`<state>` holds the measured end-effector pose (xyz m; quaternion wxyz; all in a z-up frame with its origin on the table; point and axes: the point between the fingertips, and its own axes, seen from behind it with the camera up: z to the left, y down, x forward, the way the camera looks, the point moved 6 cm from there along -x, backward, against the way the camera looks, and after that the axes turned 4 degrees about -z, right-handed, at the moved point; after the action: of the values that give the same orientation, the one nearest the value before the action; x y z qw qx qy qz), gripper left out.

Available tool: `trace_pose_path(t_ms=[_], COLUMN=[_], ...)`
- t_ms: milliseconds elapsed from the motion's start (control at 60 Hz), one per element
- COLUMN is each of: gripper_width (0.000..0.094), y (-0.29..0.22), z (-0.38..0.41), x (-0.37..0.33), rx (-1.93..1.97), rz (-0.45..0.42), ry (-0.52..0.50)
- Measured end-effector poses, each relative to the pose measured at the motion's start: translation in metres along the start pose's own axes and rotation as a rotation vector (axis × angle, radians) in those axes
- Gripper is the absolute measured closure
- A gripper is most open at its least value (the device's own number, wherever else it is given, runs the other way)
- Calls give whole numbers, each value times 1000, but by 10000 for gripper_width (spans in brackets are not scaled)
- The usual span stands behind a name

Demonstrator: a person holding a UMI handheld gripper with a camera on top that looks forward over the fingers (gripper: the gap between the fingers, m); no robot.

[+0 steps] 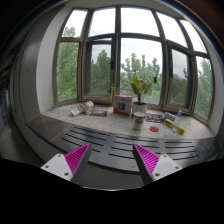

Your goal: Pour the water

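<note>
Bay-window sill (60, 128) with potted plant (139, 96) and clutter, well beyond the empty, spread-apart gripper (110, 160).

A bay window (122, 55) with dark frames is seen at the far side, with green trees lit by daylight beyond. A pale stone sill (115, 125) is spread below it, and a slatted panel (105, 147) lies nearer.

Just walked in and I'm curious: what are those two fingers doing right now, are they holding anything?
Gripper: open, fingers spread apart, holding nothing; the cup on the window sill stands well beyond them.
</note>
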<state>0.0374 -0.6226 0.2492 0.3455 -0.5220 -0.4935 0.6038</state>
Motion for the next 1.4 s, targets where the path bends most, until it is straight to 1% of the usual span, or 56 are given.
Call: trace_pose_path(t_ms=[167,367,500,583,667,917,1067,1183,1267,1317,1367,1400], gripper_width=[81,82,82,81,78,80,92,130,189,258,379,387], y=[26,86,114,118,114,70,55,54,58,61,60,59], z=[-42,-149,-236,-296,-352,-481,-530,-543,-553,-556,-553,-552], x=[10,43,70,97,134,277,355,404,427,435,442,444], rx=[12,0,6,4,-2,-20,12,47,47,51,64,69], rz=[46,123,141,122,91,-37,-54,-71,-68,-74,-92,-102], ry=[69,207,309,368,407,420,420,387,392,395,371,362])
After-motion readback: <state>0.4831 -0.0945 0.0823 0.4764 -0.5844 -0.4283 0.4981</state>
